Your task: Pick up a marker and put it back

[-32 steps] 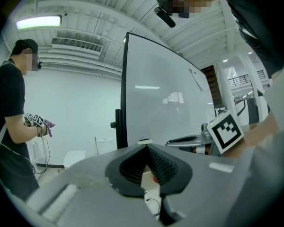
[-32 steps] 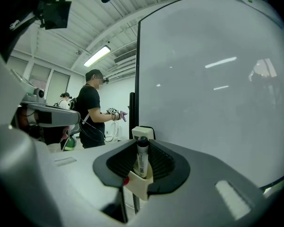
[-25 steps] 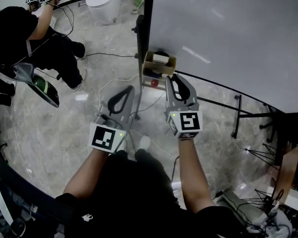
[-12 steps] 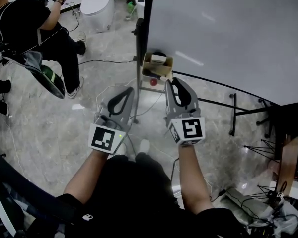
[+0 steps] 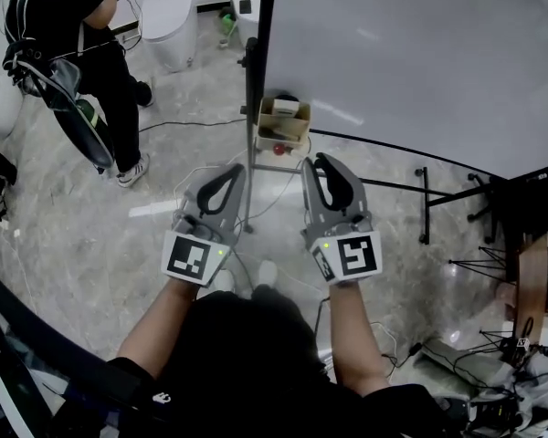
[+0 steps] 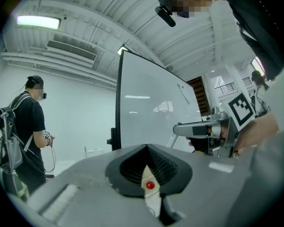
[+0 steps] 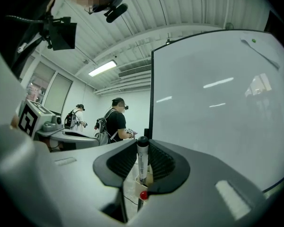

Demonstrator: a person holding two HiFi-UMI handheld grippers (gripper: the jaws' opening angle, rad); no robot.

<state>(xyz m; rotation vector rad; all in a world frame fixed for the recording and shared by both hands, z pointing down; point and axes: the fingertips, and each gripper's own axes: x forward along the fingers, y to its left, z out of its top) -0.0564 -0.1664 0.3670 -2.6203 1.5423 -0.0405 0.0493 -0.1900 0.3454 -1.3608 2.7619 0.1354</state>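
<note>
My right gripper is shut on a marker, a white barrel with a black cap that stands upright between the pads. In the head view this gripper hangs just short of a small cardboard box fixed to the whiteboard stand. The box also shows behind the marker, with a red knob under it. My left gripper is level beside the right one, its jaws closed with nothing between them. Through its pads I see the same red knob.
A large whiteboard fills the right side, its stand's legs on the marble floor. Cables trail under my hands. Another person with grippers stands at the far left, near a white fixture. Gear lies at the lower right.
Both grippers have risen, the right one more, drawing the marker back from the box. The person at the left has moved further up the picture.
</note>
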